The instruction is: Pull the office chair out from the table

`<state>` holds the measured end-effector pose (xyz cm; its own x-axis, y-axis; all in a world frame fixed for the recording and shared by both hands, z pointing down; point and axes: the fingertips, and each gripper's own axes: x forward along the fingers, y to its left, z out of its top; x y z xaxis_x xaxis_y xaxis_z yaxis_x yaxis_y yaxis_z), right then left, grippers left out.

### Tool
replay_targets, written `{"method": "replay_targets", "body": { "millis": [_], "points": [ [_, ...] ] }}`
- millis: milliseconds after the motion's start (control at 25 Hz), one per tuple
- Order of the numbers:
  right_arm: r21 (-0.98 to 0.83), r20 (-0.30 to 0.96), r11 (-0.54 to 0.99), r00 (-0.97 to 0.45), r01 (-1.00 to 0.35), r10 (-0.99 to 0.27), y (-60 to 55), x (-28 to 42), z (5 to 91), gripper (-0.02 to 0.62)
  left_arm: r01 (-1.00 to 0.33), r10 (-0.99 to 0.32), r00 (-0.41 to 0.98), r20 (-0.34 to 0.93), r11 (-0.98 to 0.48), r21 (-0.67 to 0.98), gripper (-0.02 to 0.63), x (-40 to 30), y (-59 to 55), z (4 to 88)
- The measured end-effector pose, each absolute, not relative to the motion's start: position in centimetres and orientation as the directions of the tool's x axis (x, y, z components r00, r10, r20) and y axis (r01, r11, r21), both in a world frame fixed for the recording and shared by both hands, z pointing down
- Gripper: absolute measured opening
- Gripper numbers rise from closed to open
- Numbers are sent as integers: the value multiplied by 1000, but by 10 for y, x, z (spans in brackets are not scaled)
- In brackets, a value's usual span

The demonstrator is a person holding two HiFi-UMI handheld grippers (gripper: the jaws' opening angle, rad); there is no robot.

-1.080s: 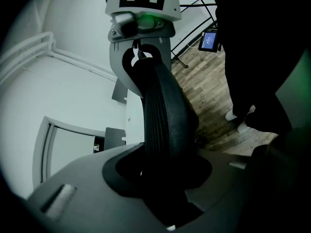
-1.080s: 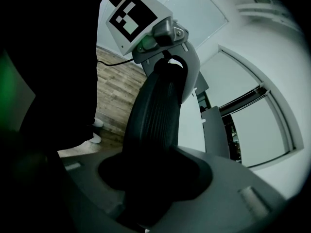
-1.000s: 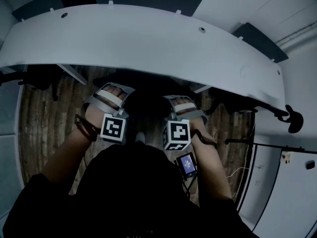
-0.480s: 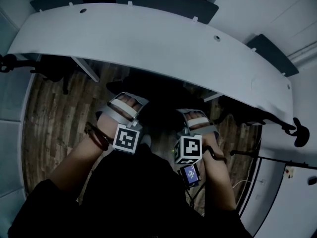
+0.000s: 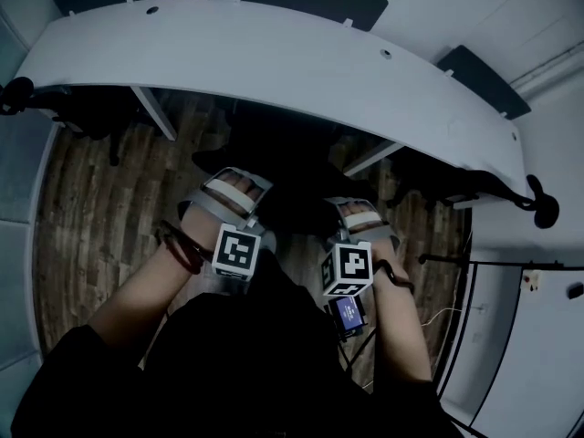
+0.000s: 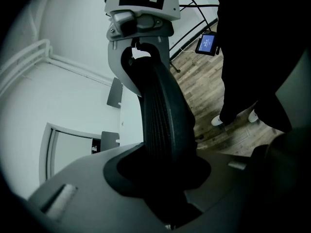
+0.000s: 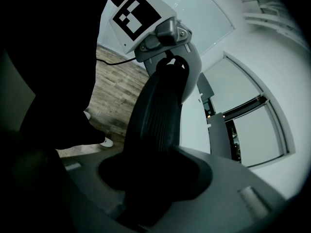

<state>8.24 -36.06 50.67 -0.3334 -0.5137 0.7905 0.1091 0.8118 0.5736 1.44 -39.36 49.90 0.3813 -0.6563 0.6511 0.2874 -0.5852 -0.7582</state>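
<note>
White table (image 5: 274,62) ahead; left tongs (image 5: 234,190), right tongs (image 5: 360,215) clamp chair (image 6: 163,115).

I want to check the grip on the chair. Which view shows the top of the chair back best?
The left gripper view: the ribbed black chair back fills the middle, clamped between the jaws. The right gripper view shows it nearly as well. The head view gives only a dark shape.

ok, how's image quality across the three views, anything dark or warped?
Head view: dim overall, the fisheye bows the table into an arc, and the office chair is a near-black mass. Left gripper view: black vignette at the corners, the chair's ribbed edge is readable, but the part between the jaws is lost in shadow. Right gripper view: same vignette, left side nearly black.
</note>
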Motion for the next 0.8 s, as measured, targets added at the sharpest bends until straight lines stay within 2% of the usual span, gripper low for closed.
{"method": "replay_targets", "body": {
  "millis": [400,800],
  "points": [
    [592,778,802,-311,75,-546,-243,49,510,173,290,-643,420,641,-574,-766,127,-21,-275,497],
    [567,796,821,-306,72,-523,-135,36,508,173,285,-636,438,635,-572,-769,121,-32,-167,494]
  ]
}}
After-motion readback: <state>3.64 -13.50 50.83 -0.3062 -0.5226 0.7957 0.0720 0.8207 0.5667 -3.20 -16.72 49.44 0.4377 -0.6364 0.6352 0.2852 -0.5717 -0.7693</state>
